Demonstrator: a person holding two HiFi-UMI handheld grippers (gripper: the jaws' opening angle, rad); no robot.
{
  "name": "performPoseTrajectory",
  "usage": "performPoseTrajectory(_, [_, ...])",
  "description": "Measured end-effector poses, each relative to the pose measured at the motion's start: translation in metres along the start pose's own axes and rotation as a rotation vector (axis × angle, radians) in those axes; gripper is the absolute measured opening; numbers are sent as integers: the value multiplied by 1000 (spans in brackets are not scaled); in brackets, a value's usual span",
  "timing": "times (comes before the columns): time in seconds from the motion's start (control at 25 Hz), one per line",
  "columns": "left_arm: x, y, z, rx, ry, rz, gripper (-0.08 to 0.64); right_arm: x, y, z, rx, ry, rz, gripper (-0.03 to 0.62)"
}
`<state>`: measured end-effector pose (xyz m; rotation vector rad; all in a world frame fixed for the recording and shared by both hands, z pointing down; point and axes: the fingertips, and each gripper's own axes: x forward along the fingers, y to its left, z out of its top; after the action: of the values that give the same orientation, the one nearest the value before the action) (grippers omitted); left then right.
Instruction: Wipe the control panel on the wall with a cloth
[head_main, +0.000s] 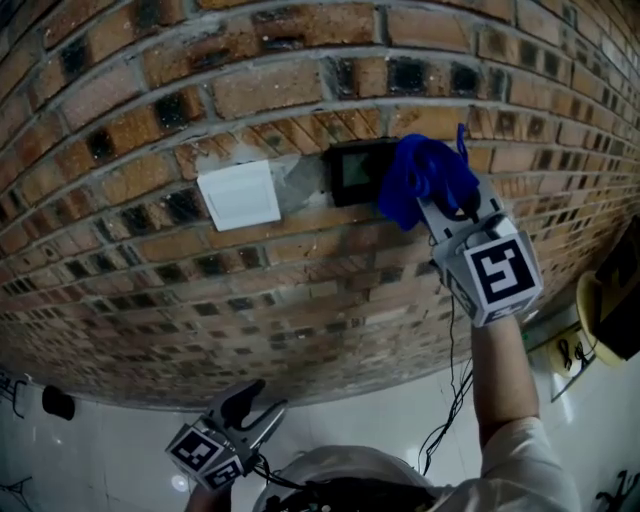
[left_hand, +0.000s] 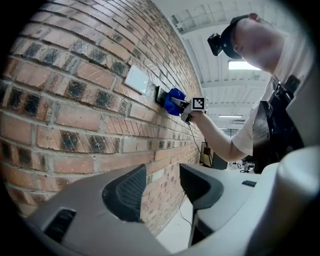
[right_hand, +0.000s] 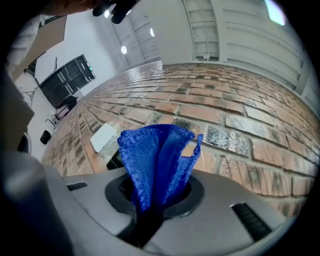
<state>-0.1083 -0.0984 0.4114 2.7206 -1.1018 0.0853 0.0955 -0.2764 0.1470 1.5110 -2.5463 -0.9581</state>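
High on the brick wall (head_main: 300, 80), the small dark panel (head_main: 352, 172) sits just right of a white plate (head_main: 238, 195), and we have the blue cloth (head_main: 420, 178) up at its right edge. Our right gripper (head_main: 440, 208) has its jaws clamped on a bunched fold of the cloth. The right gripper view shows the fabric pinched between them and fanning out toward the wall. From the left gripper view the cloth looks pressed to the wall at the panel's side, though we cannot say for certain that it bears on the panel face itself. Our left gripper (head_main: 250, 405) hangs low, well apart from the panel, with its jaws apart and nothing between them; it plays no part here. As for progress, we judge the grip and the reach to be done: the cloth is held and brought to the right place. The wiping itself seems either just beginning or midway, since most of the panel's screen lies uncovered to the left of the cloth, and nothing on it tells us which parts are already clean. What is left, as we read it, is to draw the cloth across the screen toward the plate, cover the whole face, then lift the cloth off the wall.
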Motion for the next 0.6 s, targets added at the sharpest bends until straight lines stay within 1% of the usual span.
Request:
performPoseTrajectory(0.08, [5,-4,-1,6,9,-1,206,-7,-20,-12,-11,19,-43,91])
performPoseTrajectory(0.12, [8,-6,-1,7,12,1,206,-10,-29,-20,-2,31,-58,91])
performPoseTrajectory(0.2, [12,-11,-1,3,15,15,206,-12,-39,-32,29,38,-57,91])
performPoseTrajectory(0.28, [13,-15,-5,0,30,42,206,-12,-40,-36,47,19,-34,92])
performPoseTrajectory(0.4, [16,-23,-1,-16,20,109,206,-17,-32,-35,56,-24,10,91])
performPoseTrajectory(0.48, [14,-27,-1,-27,15,165,206,-29,-19,-42,77,-42,39,91])
performPoseTrajectory(0.52, [9,-29,-2,-36,16,198,206,-38,-8,-51,96,-37,54,91])
performPoseTrajectory(0.6, [-5,-30,-7,-60,20,273,206,-59,16,-79,137,6,99,91])
